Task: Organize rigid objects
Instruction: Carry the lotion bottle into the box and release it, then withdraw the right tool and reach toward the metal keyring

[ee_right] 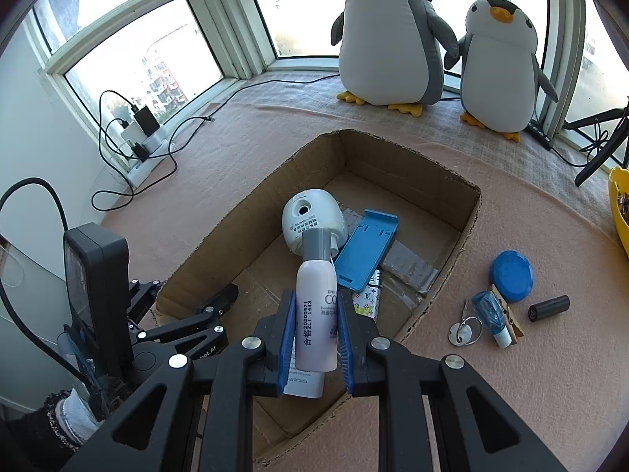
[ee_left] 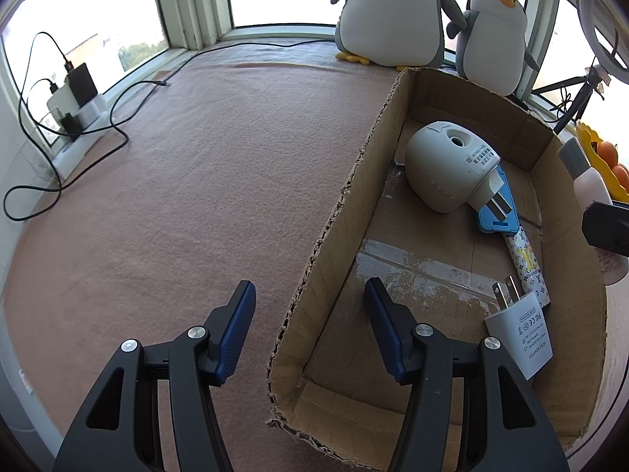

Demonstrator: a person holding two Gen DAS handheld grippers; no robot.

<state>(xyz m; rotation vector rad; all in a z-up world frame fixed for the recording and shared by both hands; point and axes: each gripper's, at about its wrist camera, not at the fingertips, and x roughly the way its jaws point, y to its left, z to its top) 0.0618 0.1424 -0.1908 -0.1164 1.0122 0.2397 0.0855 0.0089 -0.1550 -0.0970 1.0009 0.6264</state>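
A cardboard box point(ee_left: 346, 196) point(ee_right: 448, 259) sits on the pink mat. Inside lie a white plug-in device point(ee_left: 444, 165) point(ee_right: 314, 220), a blue phone stand point(ee_left: 497, 212) point(ee_right: 365, 251), a patterned tube point(ee_left: 526, 263) and a white charger point(ee_left: 519, 334). My right gripper point(ee_right: 314, 338) is shut on a pale pink bottle point(ee_right: 316, 314) with a grey cap, held above the box; the bottle also shows in the left wrist view point(ee_left: 593, 204). My left gripper point(ee_left: 310, 330) is open and empty, straddling the box's left wall near its front corner.
On the mat right of the box lie a blue lid point(ee_right: 511, 275), a black cylinder point(ee_right: 548, 307), a wrapped clothespin point(ee_right: 497, 314) and a key ring point(ee_right: 464, 330). Two plush penguins point(ee_right: 393, 35) stand at the window. A power strip with cables point(ee_right: 137, 145) lies at the left. A yellow bowl point(ee_right: 619, 208) is at the right.
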